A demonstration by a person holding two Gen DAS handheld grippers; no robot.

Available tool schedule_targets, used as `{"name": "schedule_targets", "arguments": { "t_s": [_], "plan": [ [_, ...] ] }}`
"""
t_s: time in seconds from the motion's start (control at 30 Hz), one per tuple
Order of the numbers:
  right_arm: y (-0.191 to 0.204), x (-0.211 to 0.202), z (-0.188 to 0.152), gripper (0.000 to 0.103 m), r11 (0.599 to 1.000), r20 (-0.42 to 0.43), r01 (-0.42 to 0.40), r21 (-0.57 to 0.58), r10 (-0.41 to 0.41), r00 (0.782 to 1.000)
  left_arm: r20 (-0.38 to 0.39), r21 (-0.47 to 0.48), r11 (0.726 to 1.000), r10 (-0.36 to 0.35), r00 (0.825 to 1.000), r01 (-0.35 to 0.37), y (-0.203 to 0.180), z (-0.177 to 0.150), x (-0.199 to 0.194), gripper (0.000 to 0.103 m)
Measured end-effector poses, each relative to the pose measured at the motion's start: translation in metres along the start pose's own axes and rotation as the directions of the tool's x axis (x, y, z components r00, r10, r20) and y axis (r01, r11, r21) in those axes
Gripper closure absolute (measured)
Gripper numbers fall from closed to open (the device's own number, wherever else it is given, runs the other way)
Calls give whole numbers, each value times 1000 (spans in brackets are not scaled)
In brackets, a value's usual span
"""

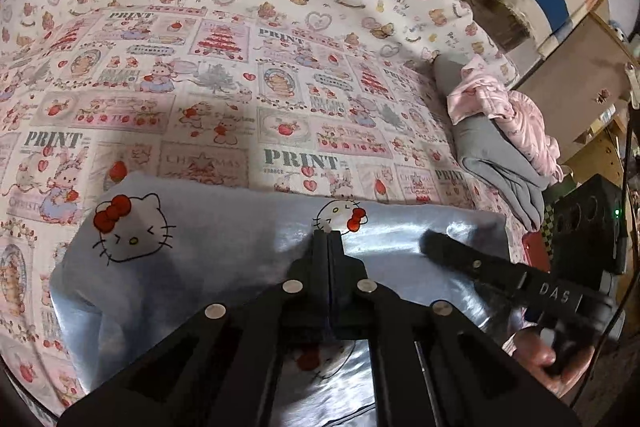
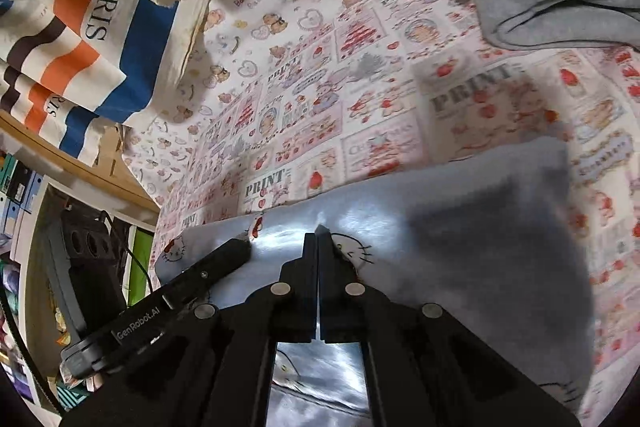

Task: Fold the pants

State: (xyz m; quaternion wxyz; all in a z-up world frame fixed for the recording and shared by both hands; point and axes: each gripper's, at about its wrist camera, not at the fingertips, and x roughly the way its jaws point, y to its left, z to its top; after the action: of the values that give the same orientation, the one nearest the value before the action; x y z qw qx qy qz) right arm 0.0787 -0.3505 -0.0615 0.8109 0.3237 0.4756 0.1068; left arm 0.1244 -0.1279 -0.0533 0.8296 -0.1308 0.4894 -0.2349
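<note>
Pale blue pants (image 1: 240, 239) (cat faces, red bows) lie flat.

We note 2 matte black grippers: left gripper (image 1: 328, 233) with 4 silver rivets; right gripper (image 2: 317, 233) alike, white "DAS" lettering.

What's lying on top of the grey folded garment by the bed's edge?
A crumpled pink garment sits on the grey folded garment, covering its upper part. Whatever lies beneath the pink fabric is hidden.
</note>
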Motion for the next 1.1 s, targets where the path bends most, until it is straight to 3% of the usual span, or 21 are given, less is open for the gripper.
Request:
{"name": "schedule_targets", "arguments": {
  "t_s": [0.13, 0.17, 0.23, 0.4, 0.47, 0.57, 0.67, 0.77, 0.93, 1.1],
  "plan": [
    [-11, -13, -1, 103, 999, 29, 35, -9, -35, 999, 25, 6, 1000, -5, 1000, 5, 6, -3, -9, 100],
    [-17, -19, -1, 103, 993, 44, 122, -3, -122, 992, 37, 4, 1000, 14, 999, -14, 8, -4, -12, 100],
    [-27, -29, 0, 103, 988, 88, 153, 4, -152, 984, 65, -3, 997, 80, 995, -80, 14, -5, -22, 100],
    [-38, -62, -5, 103, 992, 138, 124, 14, -125, 983, 105, -30, 1000, 13, 994, -10, 27, -12, -48, 100],
    [-25, -69, -12, 103, 998, 143, 57, -25, -52, 988, 119, 12, 1000, -17, 993, 16, 13, -19, -54, 100],
    [7, -61, -26, 103, 995, 86, -13, -97, 21, 996, 75, 78, 992, -101, 992, 95, -16, -34, -54, 100],
    [29, -43, -43, 103, 989, 17, -41, -145, 44, 999, 33, 119, 986, -120, 992, 116, -38, -48, -50, 100],
    [33, -29, -60, 103, 987, -16, -24, -159, 22, 1000, 25, 142, 989, -46, 999, 42, -42, -60, -48, 100],
    [6, -42, -74, 103, 987, 27, 55, -149, -51, 998, 42, 107, 991, 71, 997, -75, -14, -70, -51, 100],
    [-24, -74, -80, 103, 987, 72, 103, -121, -95, 993, 70, 71, 990, 115, 991, -120, 20, -81, -64, 100]
  ]
}}
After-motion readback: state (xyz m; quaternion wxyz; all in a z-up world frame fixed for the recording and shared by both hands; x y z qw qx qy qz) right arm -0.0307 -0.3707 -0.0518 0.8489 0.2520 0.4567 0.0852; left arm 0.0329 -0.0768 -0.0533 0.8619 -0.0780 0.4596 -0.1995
